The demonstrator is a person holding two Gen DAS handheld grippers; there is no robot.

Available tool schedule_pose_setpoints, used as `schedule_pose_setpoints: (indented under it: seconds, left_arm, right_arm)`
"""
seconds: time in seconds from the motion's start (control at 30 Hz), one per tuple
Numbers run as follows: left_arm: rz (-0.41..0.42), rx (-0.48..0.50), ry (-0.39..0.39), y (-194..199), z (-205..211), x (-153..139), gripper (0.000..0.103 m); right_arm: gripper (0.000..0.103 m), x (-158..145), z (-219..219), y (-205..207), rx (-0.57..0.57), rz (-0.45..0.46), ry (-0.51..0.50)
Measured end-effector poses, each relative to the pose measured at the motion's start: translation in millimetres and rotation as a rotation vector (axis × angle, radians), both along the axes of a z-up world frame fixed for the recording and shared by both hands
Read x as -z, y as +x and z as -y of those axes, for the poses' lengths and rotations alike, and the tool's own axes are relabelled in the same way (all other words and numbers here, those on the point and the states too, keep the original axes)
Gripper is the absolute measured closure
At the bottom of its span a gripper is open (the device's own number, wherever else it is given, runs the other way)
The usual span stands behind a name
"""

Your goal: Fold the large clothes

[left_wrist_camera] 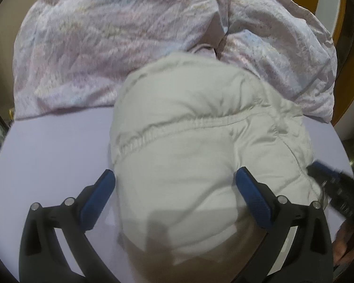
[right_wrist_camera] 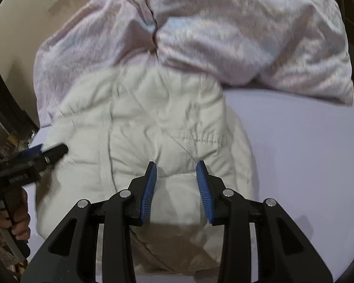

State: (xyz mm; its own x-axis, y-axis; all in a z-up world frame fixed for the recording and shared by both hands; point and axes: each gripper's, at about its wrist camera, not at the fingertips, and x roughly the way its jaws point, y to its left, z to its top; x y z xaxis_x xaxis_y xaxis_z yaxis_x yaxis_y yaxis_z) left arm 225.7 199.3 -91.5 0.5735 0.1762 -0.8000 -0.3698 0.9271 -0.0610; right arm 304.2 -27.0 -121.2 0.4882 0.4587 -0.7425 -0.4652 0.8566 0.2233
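Jaws on the left gripper (left_wrist_camera: 174,176) stand wide apart, blue pads (left_wrist_camera: 101,193) on either side of a lobe of the puffy white jacket (left_wrist_camera: 188,141) without closing on it; those of the right gripper (right_wrist_camera: 176,167) are parted about halfway, hovering over the jacket's near edge and holding nothing. The jacket lies bunched on a pale lilac bed sheet (left_wrist_camera: 54,146), filling the middle of both views, with a gathered elastic seam running across it in the left wrist view. A crumpled pink-and-white duvet (left_wrist_camera: 106,35) is heaped beyond it toward 12 o'clock, touching the jacket's far edge. In the right wrist view the left gripper shows at 9 o'clock, its tip at the jacket's side, with the person's hand (right_wrist_camera: 18,221) wrapped round its handle. In the left wrist view the right gripper's tip appears at 3 o'clock against the jacket's edge.
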Motion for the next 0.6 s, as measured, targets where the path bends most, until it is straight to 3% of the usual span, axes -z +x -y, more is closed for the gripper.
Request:
schedule_pose_setpoints:
  seconds: [0.33, 0.6]
  left_arm:
    - [-0.016, 0.009, 0.054, 8, 4, 17, 0.002]
    - [-0.037, -0.022, 0.022, 4, 0, 4, 0.002]
  right_arm:
    - [0.066, 16, -6, 11, 0.018, -0.004, 0.008]
    - [0.061, 3, -10, 15, 0.031, -0.066, -0.055]
